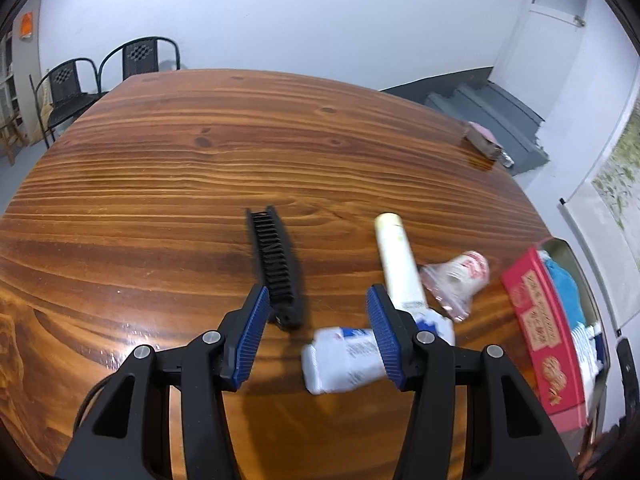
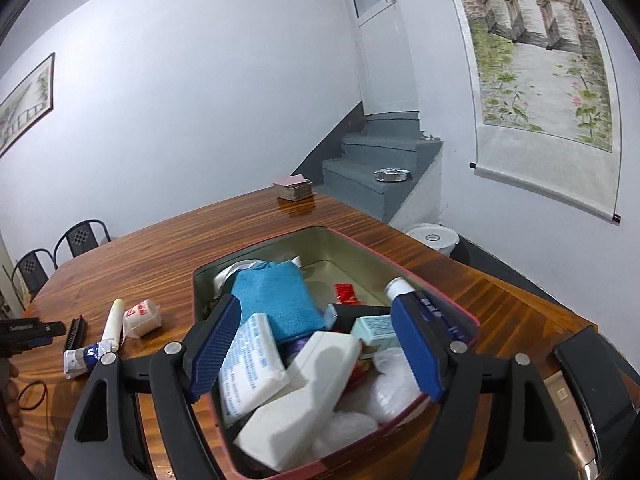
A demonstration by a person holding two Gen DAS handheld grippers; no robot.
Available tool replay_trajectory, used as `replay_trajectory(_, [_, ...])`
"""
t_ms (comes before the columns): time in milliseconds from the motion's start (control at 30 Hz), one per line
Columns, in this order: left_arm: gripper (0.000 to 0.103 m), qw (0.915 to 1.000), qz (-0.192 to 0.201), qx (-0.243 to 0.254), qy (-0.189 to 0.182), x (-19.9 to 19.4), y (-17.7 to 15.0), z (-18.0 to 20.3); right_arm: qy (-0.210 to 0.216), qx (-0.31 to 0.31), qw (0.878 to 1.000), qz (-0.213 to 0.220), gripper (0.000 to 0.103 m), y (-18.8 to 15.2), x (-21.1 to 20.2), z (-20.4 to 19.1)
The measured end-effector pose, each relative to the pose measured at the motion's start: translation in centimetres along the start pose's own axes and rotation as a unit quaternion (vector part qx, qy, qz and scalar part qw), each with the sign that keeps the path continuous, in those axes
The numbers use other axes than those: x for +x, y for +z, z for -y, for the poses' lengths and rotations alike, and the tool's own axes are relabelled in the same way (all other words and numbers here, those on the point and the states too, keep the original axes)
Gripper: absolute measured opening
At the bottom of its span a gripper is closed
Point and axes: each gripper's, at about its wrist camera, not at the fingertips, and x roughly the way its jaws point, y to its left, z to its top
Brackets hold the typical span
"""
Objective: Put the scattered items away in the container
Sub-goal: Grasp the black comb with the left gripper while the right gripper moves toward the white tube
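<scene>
Container (image 2: 436, 300) packed with items; comb (image 1: 276, 268), tube (image 1: 396, 260), packet (image 1: 460, 276) lie on surface (image 1: 160, 160); left tongs (image 1: 320, 312) and right tongs (image 2: 316, 324) apart, empty.

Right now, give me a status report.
Both claws, left and right, open and empty. Tin part filled. Comb, tubes, packet on table.

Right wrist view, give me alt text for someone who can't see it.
An open hand-held gripper hovers over a red tin on a wooden table, packed with a blue cloth and white packets. A black comb lies outside it.
</scene>
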Motion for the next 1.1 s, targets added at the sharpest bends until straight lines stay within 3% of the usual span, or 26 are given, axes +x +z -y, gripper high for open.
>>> replay_trajectory(467, [0.055, 0.9993, -0.023, -0.022, 0.019, 4.1, 2.3, -1.8, 0.029, -0.039, 0.999, -0.005, 0.081, -0.6, -0.2, -3.1])
replay_trajectory(700, [0.055, 0.9992, -0.029, -0.018, 0.019, 5.0, 2.5, -2.2, 0.100, -0.093, 0.990, -0.017, 0.081, -0.1, 0.1, -7.9])
replay_trajectory(833, [0.055, 0.9994, -0.028, -0.015, 0.015, 5.2, 2.4, -2.5, 0.159, -0.119, 0.979, -0.047, 0.082, 0.1, 1.2, -10.9])
replay_trajectory(1033, [0.054, 0.9995, -0.021, 0.013, 0.020, 5.4, 2.3, -2.2, 0.191, -0.138, 0.967, -0.098, 0.082, 0.2, 4.7, -14.3])
replay_trajectory(1067, [0.049, 0.9994, -0.020, 0.015, 0.022, 5.4, 2.2, -2.2, 0.195, -0.135, 0.966, -0.105, 0.082, 0.2, 5.1, -14.6])
replay_trajectory(1100, [0.036, 0.9994, -0.019, 0.019, 0.023, 5.4, 2.2, -2.2, 0.201, -0.132, 0.964, -0.112, 0.081, 0.2, 5.6, -14.9])
